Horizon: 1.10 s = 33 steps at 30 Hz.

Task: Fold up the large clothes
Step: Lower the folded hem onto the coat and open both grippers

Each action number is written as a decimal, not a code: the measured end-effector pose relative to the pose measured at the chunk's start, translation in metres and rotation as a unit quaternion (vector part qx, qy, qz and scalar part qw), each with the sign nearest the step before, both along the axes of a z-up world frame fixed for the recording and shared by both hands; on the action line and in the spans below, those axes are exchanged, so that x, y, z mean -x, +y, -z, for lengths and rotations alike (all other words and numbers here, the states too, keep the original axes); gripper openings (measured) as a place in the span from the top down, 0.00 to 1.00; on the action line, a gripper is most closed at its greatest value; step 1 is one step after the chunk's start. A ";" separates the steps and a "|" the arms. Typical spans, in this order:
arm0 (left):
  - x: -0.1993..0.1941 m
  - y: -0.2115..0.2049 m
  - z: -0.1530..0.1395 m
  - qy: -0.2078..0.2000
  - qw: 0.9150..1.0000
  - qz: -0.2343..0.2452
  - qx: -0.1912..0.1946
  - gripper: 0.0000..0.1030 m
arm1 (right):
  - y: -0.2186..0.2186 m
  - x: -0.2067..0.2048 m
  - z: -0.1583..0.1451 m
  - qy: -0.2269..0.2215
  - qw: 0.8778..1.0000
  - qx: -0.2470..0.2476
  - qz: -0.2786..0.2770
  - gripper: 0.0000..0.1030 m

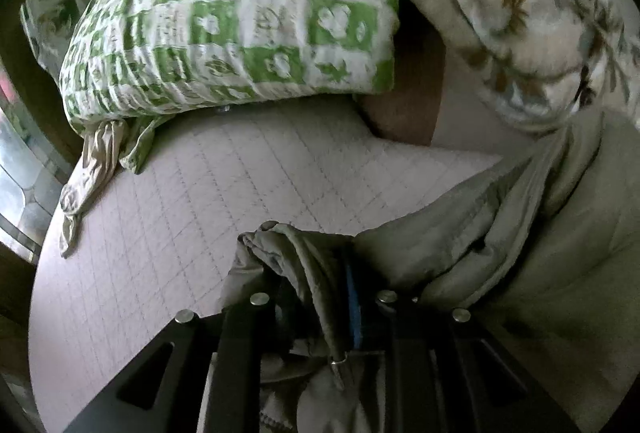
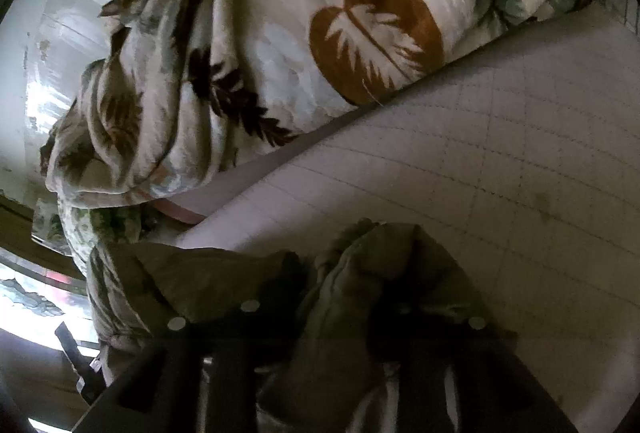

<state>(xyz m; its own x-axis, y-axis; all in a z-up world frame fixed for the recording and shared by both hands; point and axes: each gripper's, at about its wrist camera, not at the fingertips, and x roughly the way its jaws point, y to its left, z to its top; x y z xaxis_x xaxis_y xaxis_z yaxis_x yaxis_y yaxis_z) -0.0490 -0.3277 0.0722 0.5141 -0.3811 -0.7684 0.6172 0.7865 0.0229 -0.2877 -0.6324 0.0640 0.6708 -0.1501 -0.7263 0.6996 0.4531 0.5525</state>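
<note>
White quilted bed (image 1: 168, 217) lies under everything. Left tongs (image 1: 316, 305) pinch the grey-green coat's (image 1: 500, 233) edge; right tongs (image 2: 360, 313) have coat (image 2: 380, 273) between them, grip unclear, likely lowering it flat.

Both wrist cams tilt down, close over the quilted mattress (image 1: 160, 233); shared: mattress, olive garment (image 2: 360, 293), leaf-print blanket (image 2: 280, 53).

A pale quilted mattress (image 1: 168, 225) carries a green-checked pillow (image 1: 236, 21), a leaf-print duvet (image 2: 280, 45) and an olive padded garment (image 1: 500, 233).
</note>
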 end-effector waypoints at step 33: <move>0.051 0.055 -0.120 -0.054 0.993 0.032 0.103 0.17 | 0.081 0.033 -0.052 -0.004 0.997 0.055 -0.051 0.00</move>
